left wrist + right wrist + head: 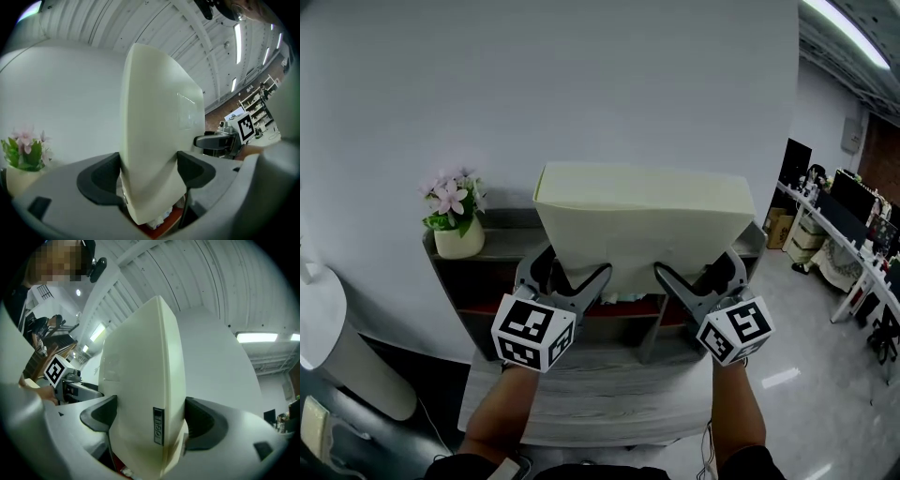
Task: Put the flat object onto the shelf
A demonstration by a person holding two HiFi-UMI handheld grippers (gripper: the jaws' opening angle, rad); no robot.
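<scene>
Flat object (642,220): a pale cream slab held between both claws. Its lower edge sits deep between each pair of jaws, and the rest rises past their tips.
Left claw (575,269): jaws spread wide, both dark pads pressed against the slab's two faces near its lower left corner. In the left gripper view (149,176) the slab fills the gap.
Right claw (696,267): also spread wide and clamped on the slab near its lower right corner (152,417). A small dark label (158,426) on the slab's edge lies between the pads.
Shelf (497,246): dark, beyond and below the claws, partly hidden behind the slab.
Flower pot (457,239): on the shelf top, left of the left claw, apart from the slab.
Bench (600,408): pale wood grain, beneath both claws.
</scene>
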